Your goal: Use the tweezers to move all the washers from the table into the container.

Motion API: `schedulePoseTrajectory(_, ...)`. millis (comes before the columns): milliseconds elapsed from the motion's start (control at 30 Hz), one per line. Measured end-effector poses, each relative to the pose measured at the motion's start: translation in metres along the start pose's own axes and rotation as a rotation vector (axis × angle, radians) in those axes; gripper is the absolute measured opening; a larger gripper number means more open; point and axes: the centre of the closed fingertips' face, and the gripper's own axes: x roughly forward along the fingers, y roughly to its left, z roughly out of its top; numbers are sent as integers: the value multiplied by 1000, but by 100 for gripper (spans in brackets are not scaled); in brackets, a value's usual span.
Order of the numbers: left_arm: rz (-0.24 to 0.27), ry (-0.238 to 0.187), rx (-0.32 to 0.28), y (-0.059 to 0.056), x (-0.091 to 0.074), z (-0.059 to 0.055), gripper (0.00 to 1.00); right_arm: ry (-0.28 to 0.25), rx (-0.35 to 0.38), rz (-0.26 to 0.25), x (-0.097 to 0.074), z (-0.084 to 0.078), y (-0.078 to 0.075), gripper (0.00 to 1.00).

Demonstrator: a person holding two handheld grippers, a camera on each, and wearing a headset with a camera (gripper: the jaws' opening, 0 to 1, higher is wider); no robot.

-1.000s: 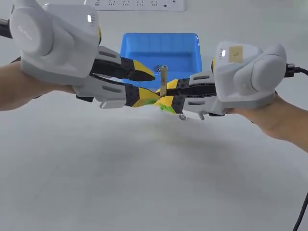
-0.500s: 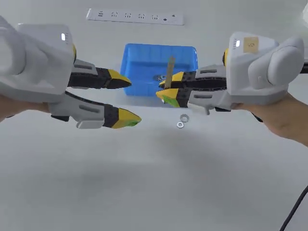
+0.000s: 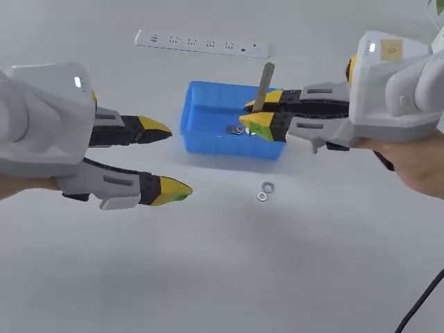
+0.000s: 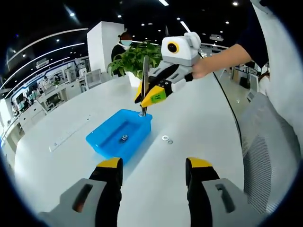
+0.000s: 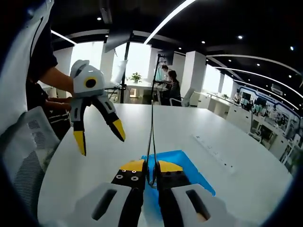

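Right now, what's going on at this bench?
A person holds a gripper in each hand. The right gripper is shut on tweezers, tips down over the blue container, which has at least one washer inside. Whether the tweezers hold a washer is too small to tell. The left gripper is open, its fingers apart with nothing in them, off to the side. Two washers lie on the table in front of the container.

Even overhead light leaves the worktop (image 3: 229,270) pale, shadows faint; ceiling strip lights (image 5: 166,18) glare above it; view edges curve.
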Motion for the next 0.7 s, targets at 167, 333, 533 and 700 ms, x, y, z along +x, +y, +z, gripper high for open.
schedulePoseTrajectory(167, -3, 52, 3, -3, -2, -11, 64, -14, -3, -27, 7, 8, -24, 9)
schedulePoseTrajectory(333, 15, 40, -8, -3, -3, -12, 65, -12, -12, -33, 17, 8, -34, 9)
schedulePoseTrajectory(533, 33, 52, -42, -4, -5, -17, 71, 11, -21, -9, 34, -8, -39, 9)
schedulePoseTrajectory(700, 32, 68, -61, -9, -5, -24, 74, 36, -20, 10, 44, -21, -40, 9)
